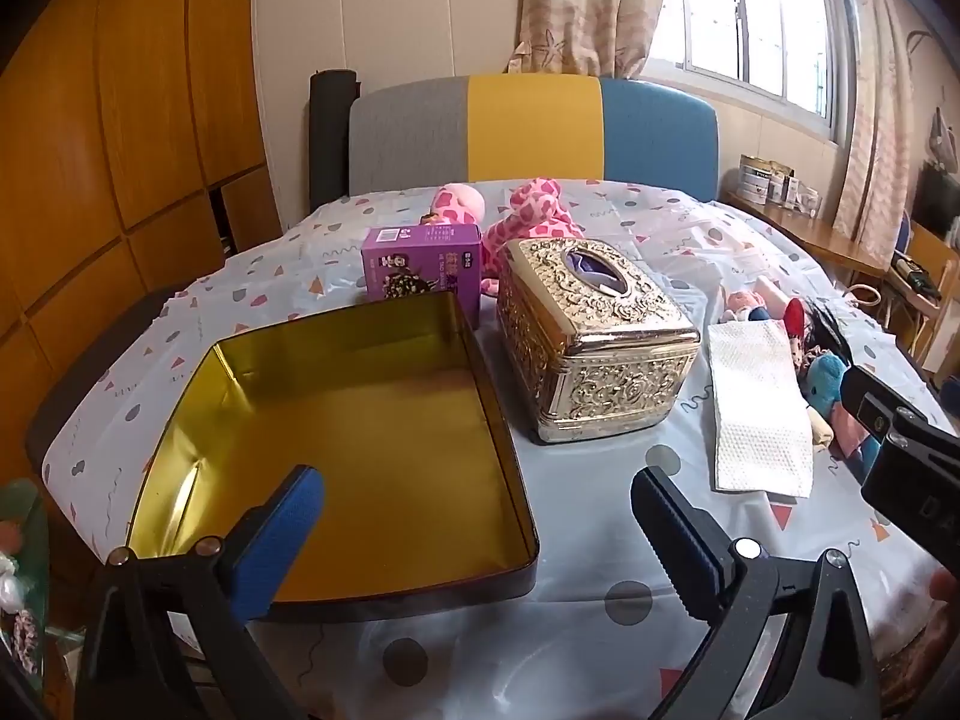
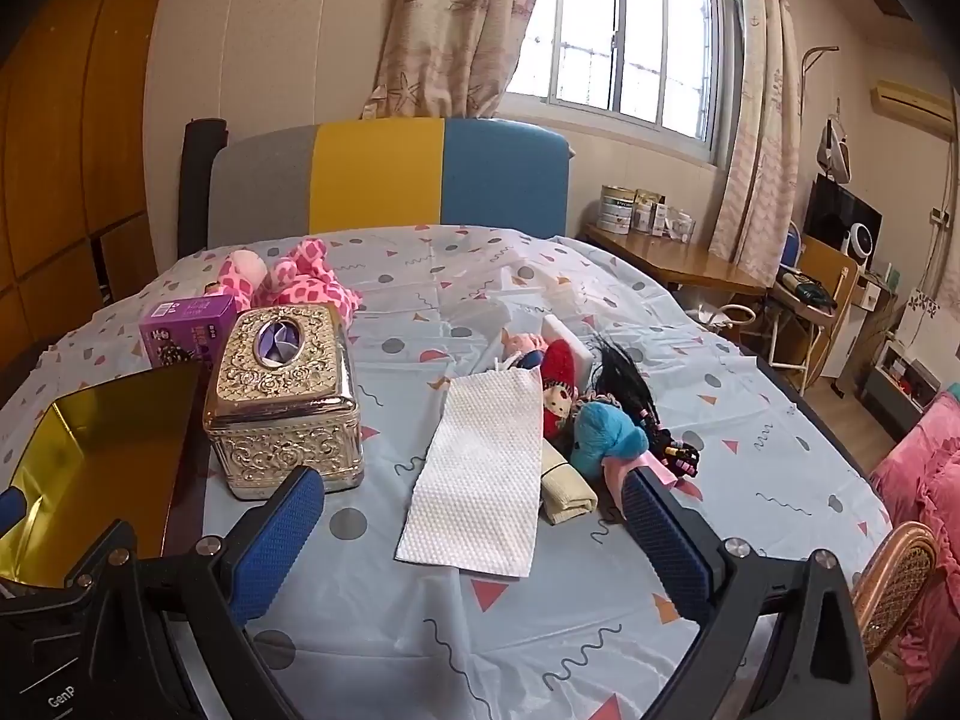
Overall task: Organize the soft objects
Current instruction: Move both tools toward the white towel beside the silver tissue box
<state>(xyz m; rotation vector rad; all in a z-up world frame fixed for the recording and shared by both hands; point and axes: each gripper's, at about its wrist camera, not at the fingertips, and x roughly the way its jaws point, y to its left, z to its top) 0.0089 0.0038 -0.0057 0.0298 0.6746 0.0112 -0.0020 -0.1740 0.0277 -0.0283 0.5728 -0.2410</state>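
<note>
Your left gripper point(image 1: 477, 516) sits low in the left wrist view, jaws spread wide, nothing between the blue pads. One pad hangs over the near edge of the open tin point(image 1: 336, 420), the other over the tablecloth point(image 1: 600, 540).

The tin fills the lower left of that frame. Its gold inside is bare.

Just right of the tin stands the gold embossed tissue box point(image 1: 594, 339), centre frame. A purple carton point(image 1: 423, 267) stands behind the tin's far edge. The pink spotted plush toy point(image 1: 528, 216) lies behind the carton and the tissue box, upper centre.

Your right gripper point(image 2: 474, 516) is also spread wide and holds nothing. In the right wrist view its pads frame the lower centre of the frame, with the paper towel point(image 2: 486, 468) lying flat on the cloth between and beyond them.

The small soft toys cluster right of the towel, centre frame:
- red-hooded doll point(image 2: 558, 387)
- blue plush point(image 2: 606, 429), touching the doll's lower side
- black-haired doll point(image 2: 624, 375) behind it
- small pink doll point(image 2: 528, 342) at the far end
- folded yellow cloth point(image 2: 567, 489) against the towel's right edge

The right pad's tip sits close to the blue plush; contact cannot be told. A pink cloth point(image 2: 624, 468) lies under the blue plush.
</note>
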